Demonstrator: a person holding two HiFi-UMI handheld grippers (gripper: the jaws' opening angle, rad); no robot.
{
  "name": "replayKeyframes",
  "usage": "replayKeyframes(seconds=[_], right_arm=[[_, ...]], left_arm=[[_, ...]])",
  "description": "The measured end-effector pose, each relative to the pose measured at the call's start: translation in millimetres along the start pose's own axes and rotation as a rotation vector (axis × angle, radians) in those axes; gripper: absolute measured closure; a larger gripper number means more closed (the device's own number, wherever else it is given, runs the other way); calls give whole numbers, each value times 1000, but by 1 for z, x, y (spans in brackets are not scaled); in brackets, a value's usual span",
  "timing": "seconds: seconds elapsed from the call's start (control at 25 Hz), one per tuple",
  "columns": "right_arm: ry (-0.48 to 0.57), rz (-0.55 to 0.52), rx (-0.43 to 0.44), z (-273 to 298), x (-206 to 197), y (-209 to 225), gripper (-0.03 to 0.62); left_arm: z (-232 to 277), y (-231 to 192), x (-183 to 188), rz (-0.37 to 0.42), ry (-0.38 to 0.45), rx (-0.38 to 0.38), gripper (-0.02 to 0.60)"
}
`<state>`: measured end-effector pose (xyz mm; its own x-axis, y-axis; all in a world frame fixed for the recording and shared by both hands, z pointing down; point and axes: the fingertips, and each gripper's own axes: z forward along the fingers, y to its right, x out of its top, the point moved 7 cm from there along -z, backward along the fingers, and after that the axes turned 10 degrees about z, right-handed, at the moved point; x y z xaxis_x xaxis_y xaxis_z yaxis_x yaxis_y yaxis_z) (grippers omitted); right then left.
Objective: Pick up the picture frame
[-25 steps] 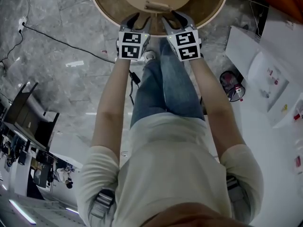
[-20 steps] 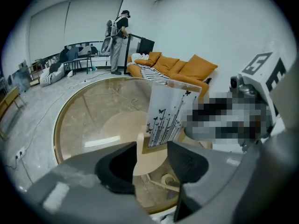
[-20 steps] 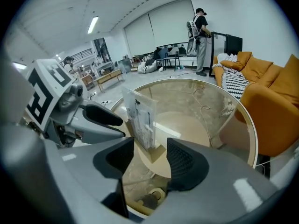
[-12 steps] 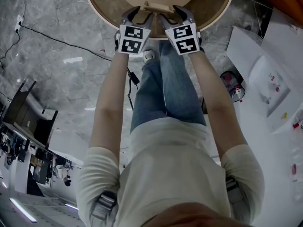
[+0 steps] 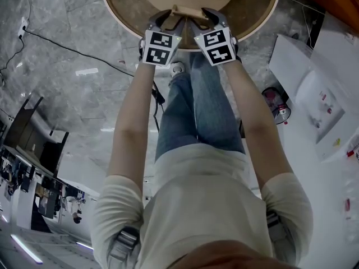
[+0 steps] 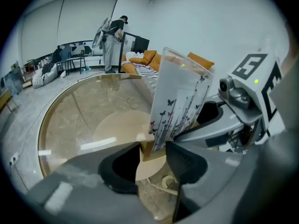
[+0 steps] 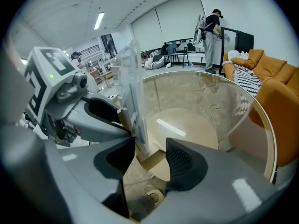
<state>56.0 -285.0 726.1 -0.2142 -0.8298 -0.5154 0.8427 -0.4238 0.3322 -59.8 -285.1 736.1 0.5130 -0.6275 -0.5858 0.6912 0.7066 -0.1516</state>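
Observation:
The picture frame (image 5: 185,9) is a clear upright panel printed with butterflies (image 6: 180,97) on a small wooden base. It stands near the front edge of the round glass table (image 5: 120,4). My left gripper (image 5: 166,20) and right gripper (image 5: 205,18) sit side by side at its near end. In the left gripper view the closing jaws (image 6: 153,153) straddle the base, pads very close on both sides. In the right gripper view the closing jaws (image 7: 150,153) also have the base between them, with a gap to the right pad.
The table's cream pedestal disc (image 6: 117,129) shows through the glass. A white unit (image 5: 314,77) stands to the right, and a black cable (image 5: 73,49) runs across the floor on the left. An orange sofa (image 7: 273,78) lies beyond the table. A person (image 6: 112,41) stands far off.
Both grippers have sunk toward the table and closed in on the frame's base. Their jaws now flank it.

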Motion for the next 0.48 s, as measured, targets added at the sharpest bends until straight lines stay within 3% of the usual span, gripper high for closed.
replayKeyframes(seconds=[0.48], right_arm=[[-8, -12, 8, -6, -1, 0, 402]], left_arm=[[-2, 3, 2, -9, -5, -3, 420]])
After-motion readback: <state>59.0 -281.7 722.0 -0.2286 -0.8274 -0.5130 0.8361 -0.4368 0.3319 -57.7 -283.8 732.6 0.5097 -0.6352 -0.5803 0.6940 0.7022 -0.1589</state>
